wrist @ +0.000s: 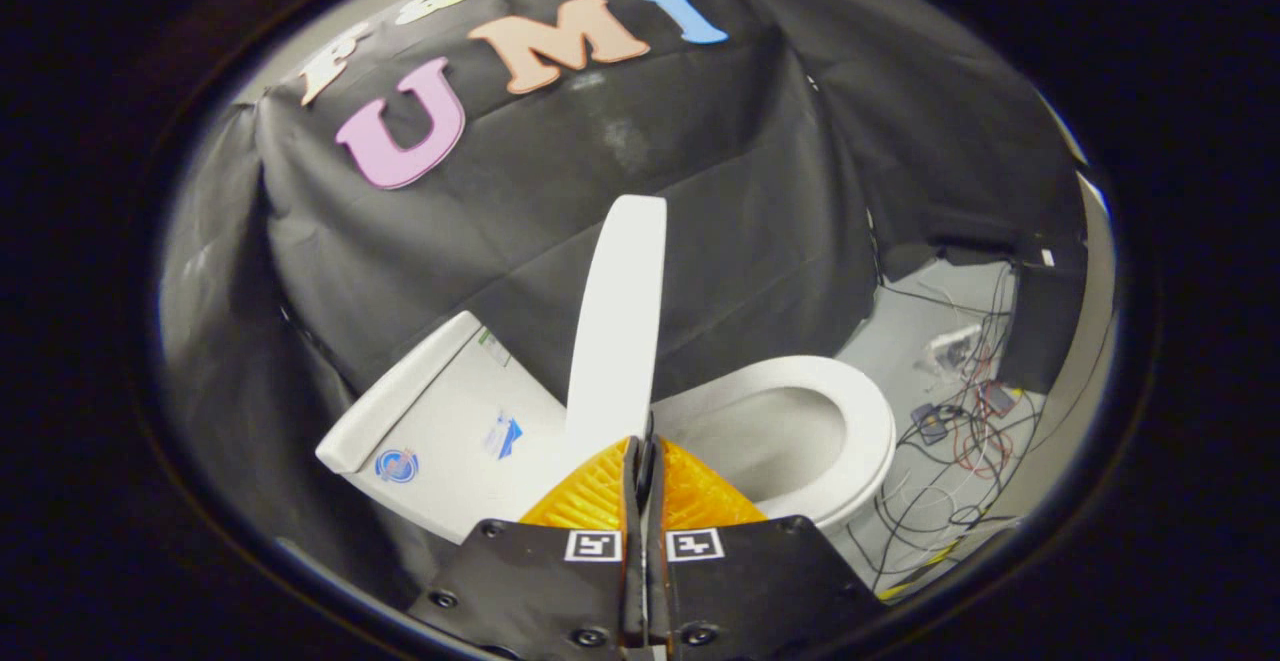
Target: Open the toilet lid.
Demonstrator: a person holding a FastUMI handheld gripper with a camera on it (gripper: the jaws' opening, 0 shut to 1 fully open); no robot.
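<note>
Claw [643,453] fingers stand pressed together at six o'clock, with barely a dark slit between them, and whether anything thin is caught in that slit I cannot tell. Just ahead of the fingertips, towards twelve o'clock, rises the white plastic toilet lid [620,326], seen edge-on, standing nearly upright and leaning a little towards one o'clock; its lower end meets the fingertips, touching or just behind them. At about three o'clock from the fingers lies the white oval toilet seat [872,441], flat on the bowl, with the pale hollow of the bowl [770,436] showing inside its ring. At about nine o'clock from the fingers stands the white boxy toilet tank [440,436], with its flat cover tilted in this view and a few small stickers on its face. Beyond the seat, at about three to four o'clock, a tangle of black and red cables [960,441] with some small boxes lies on the pale grey floor [905,326]. Black cloth [560,201] hangs behind the toilet as the booth's wall.
</note>
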